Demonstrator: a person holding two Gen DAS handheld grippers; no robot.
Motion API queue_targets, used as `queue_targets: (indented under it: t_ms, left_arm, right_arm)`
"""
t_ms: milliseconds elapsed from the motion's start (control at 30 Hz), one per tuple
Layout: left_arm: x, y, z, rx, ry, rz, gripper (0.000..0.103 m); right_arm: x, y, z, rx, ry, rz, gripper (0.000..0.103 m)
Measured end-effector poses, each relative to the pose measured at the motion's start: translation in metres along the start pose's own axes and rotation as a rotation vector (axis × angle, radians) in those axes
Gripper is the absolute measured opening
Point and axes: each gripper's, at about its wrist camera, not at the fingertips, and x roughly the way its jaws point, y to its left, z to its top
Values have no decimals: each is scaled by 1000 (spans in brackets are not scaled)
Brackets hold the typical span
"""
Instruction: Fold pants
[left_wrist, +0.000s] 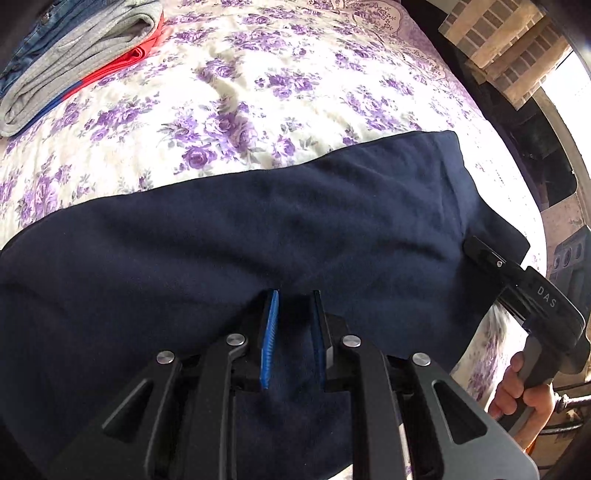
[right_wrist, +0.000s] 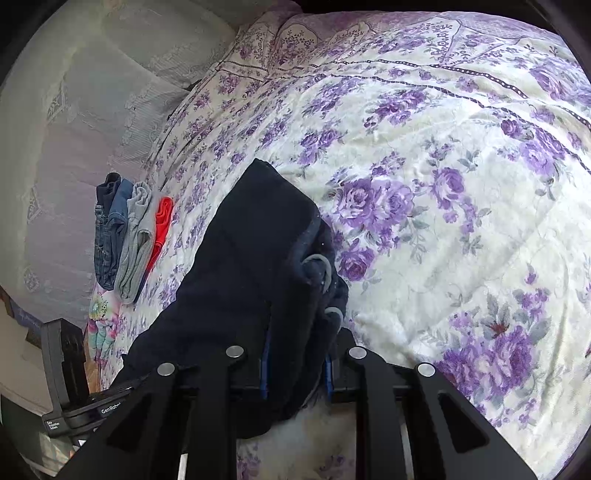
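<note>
One pair of navy pants (left_wrist: 258, 229) spread across flowered bed cover (left_wrist: 229, 92), pinched by both grippers: left gripper (left_wrist: 293, 332) closed on a fold mid-cloth, right gripper (right_wrist: 295, 365) clamped at drawstring waistband (right_wrist: 325, 280). Probably soft, light, floppy fleece; best gripped at waistband and hems. Readable: "DAS", "GenRob…".

Light: bright daylight, entering from the blown-out window (left_wrist: 570, 85) at upper right of the left view.
Glare: bedspread (right_wrist: 461, 229) washed pale.
Shadow: navy pants (left_wrist: 258, 229) lose detail.
Distortion: strong fisheye bending, black corners.
Blur: slight at edges.
</note>
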Motion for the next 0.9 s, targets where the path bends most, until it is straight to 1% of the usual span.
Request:
queue_targets:
  t_ms: [100, 200, 300, 367, 433, 500, 567, 600, 633, 700, 767, 833, 900]
  left_arm:
    - [-3, -2, -7, 4, 1, -8, 15]
    - [0, -9, -10, 43, -19, 29, 15]
    - [-1, -8, -7, 32, -12, 28, 15]
    - [-6, -3, -7, 16, -5, -5, 15]
    - [-17, 6, -12, -11, -3, -67, 15]
    - [-40, 19, -24, -27, -38, -104, 15]
    - [-70, 37, -41, -44, -98, -114, 15]
    - [-85, 50, -51, -61, -125, -106, 15]
    - [-98, 66, -62, -86, -141, -82, 15]
    - [-111, 97, -80, -144, -135, -29, 15]
    - [-121, 133, -102, -207, -134, -24, 15]
    - [-132, 166, -127, -256, -151, 10, 15]
    - [-139, 193, -147, -302, -167, 65, 15]
  right_arm:
    - [0, 4, 0, -8, 5, -19, 21]
    - [0, 12, 3, -22, 13, -55, 21]
    - [-7, 36, 7, -105, 2, -106, 21]
    - [-18, 60, 10, -168, -15, -108, 21]
    - [-31, 89, 12, -254, -39, -96, 21]
    - [-40, 122, 10, -352, -56, -88, 21]
    - [-45, 156, 2, -474, -66, -89, 21]
    - [-44, 175, -6, -550, -67, -96, 21]
    - [-41, 192, -14, -623, -63, -100, 21]
    - [-29, 224, -35, -755, -34, -104, 21]
    - [-14, 251, -61, -874, 1, -105, 21]
    - [0, 273, -87, -964, 37, -101, 21]
    - [16, 290, -115, -1045, 73, -100, 21]
